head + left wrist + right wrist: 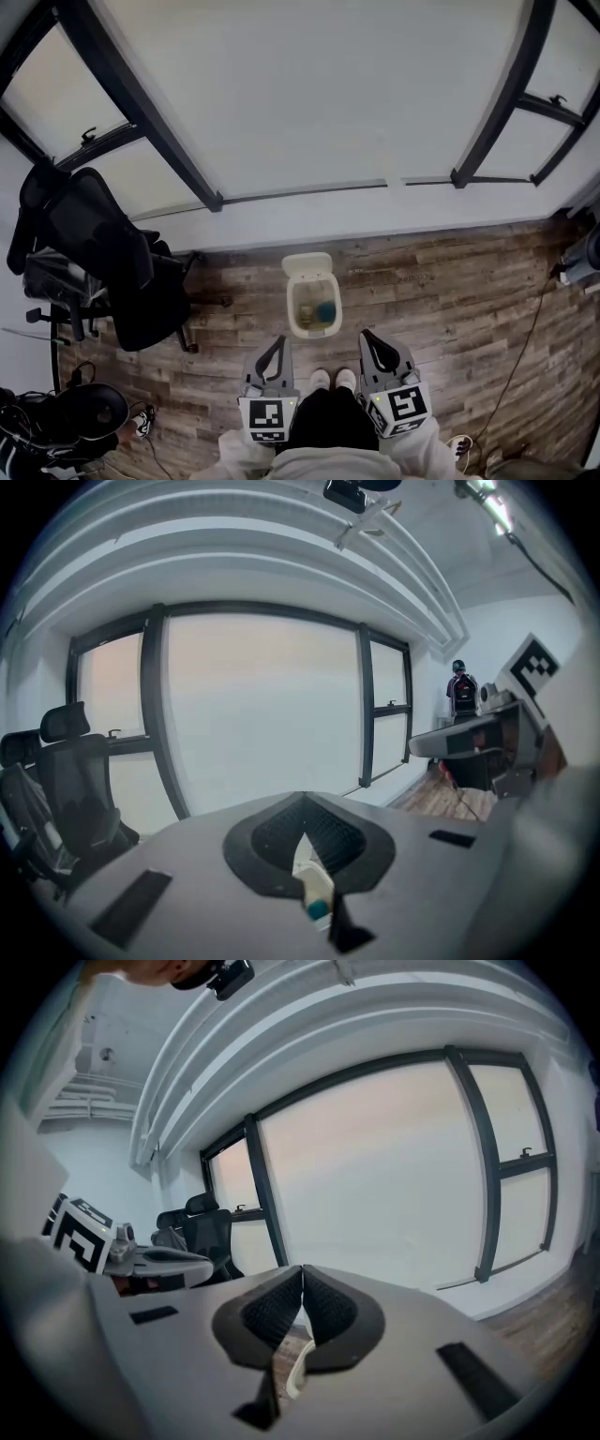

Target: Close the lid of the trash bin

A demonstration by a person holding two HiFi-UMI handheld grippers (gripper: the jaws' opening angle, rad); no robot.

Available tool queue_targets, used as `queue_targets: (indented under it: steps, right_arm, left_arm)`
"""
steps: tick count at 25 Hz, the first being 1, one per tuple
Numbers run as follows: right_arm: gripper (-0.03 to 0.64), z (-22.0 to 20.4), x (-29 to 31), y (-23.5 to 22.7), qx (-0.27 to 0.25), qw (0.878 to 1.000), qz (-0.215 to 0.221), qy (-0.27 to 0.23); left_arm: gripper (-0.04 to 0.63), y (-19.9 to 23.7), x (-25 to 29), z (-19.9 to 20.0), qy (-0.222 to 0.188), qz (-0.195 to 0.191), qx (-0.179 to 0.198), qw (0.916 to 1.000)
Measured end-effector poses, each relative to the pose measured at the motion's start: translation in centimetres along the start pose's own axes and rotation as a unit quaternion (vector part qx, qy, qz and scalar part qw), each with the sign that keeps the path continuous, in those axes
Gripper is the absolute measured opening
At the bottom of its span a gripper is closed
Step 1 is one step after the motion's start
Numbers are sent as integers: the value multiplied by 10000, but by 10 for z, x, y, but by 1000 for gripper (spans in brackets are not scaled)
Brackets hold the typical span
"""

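Observation:
A small cream trash bin (313, 307) stands on the wood floor by the wall, its lid (307, 265) swung up and back, with something blue inside. My left gripper (272, 358) hangs shut just near-left of the bin, nothing between its jaws. My right gripper (373, 350) hangs shut near-right of it, also empty. Through the left gripper's closed tips a sliver of the bin (313, 889) shows. The bin's rim (298, 1372) peeks below the right gripper's tips.
A black office chair (111, 267) stands left of the bin. Large windows with dark frames (150, 122) fill the wall ahead. A cable (525, 347) trails across the floor at right. The person's white shoes (332, 379) are just behind the bin.

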State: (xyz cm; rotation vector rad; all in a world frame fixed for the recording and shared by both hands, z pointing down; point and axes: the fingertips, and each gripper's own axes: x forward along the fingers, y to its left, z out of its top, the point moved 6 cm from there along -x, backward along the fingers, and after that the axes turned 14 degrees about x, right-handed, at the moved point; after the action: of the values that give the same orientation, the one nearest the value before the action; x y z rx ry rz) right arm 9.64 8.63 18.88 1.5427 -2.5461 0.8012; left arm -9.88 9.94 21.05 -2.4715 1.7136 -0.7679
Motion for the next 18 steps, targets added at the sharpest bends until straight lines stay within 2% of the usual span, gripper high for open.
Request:
queue_targets:
  steps: [10,14,18]
  right_arm:
    - [23,-46,48,-31,56,9993,-241,282]
    - [23,-69,82,-47,123,9992,-279,273]
    - [23,-91,126,-66,-268,9991,-100,327]
  left_arm:
    - [8,1,63,-47,62,-141,-89,9998]
    - [8,2,106,-75,116,-228,-16,9997]
    - [8,4,154,-112,134,-126,-30,9998]
